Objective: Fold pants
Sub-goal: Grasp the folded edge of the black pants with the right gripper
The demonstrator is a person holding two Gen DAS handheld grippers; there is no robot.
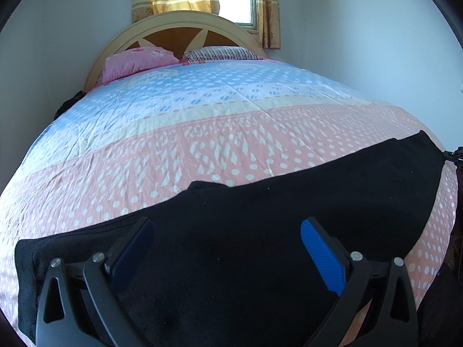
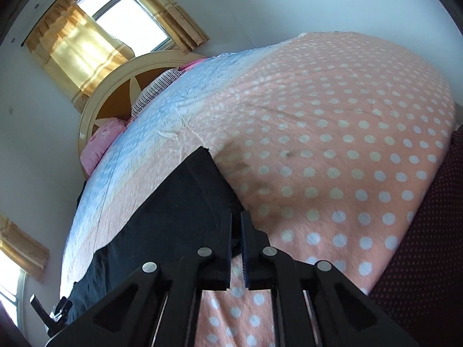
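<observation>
One pair of black pants (image 1: pixel 260 217), soft, limp, light, flat on bed (image 1: pixel 202 133); right gripper (image 2: pixel 236 240) fingers clamped on corner, left gripper (image 1: pixel 227 248) fingers apart above; take by edges.

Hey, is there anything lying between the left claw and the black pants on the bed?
Nothing visible. The left claw hangs open directly over the black pants, with only bare cloth between its fingers. The pillows lie far off by the headboard.
</observation>
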